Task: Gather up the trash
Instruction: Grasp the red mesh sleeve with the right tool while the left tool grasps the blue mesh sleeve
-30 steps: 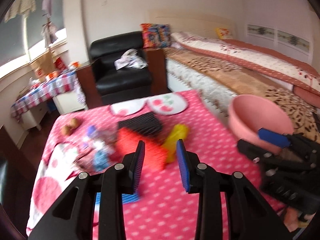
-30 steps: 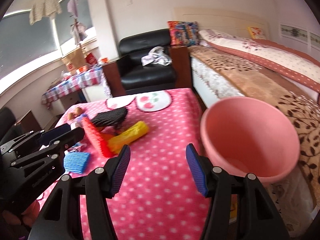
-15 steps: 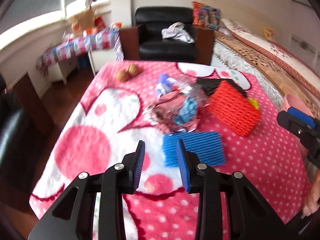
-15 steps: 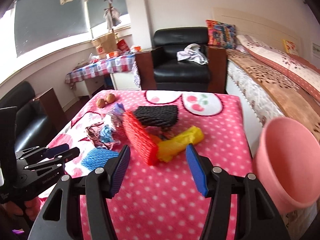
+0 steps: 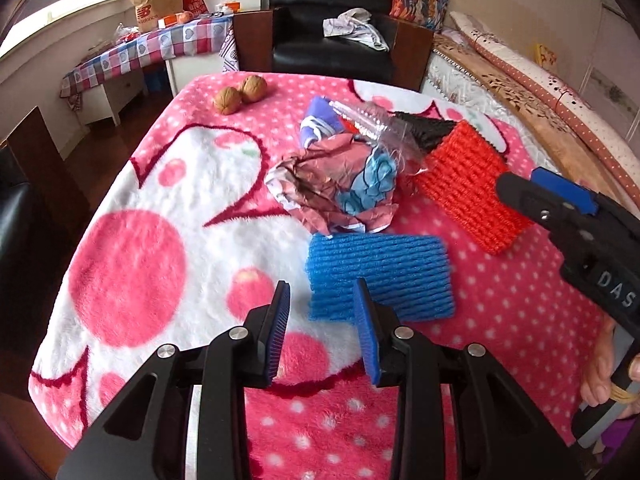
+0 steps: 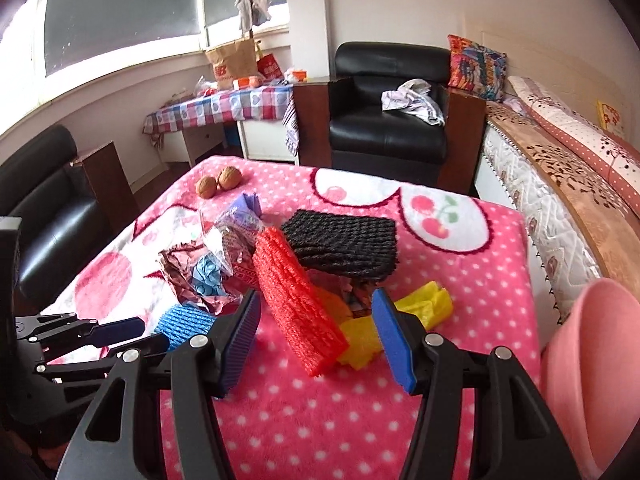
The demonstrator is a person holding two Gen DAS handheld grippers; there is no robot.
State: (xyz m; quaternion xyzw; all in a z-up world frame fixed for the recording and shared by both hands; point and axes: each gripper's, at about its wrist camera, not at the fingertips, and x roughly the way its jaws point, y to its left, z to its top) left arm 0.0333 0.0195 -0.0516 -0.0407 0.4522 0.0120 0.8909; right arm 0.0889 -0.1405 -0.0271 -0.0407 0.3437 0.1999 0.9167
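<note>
Hovering left gripper (image 5: 322,326) over near edge of blue foam net (image 5: 380,276), jaws parted, nothing between them. Net lying flat on pink blanket (image 5: 132,216), just below crumpled wrapper (image 5: 336,188). Right gripper (image 6: 316,336) also spread wide, empty, facing red foam net (image 6: 296,300) and yellow bag (image 6: 404,320). Pink basin (image 6: 592,372) waiting at right. Advising: lowering one finger under net edge, pinching across thin side, avoiding snagging fluffy blanket pile, lifting clear before swinging toward basin.
</note>
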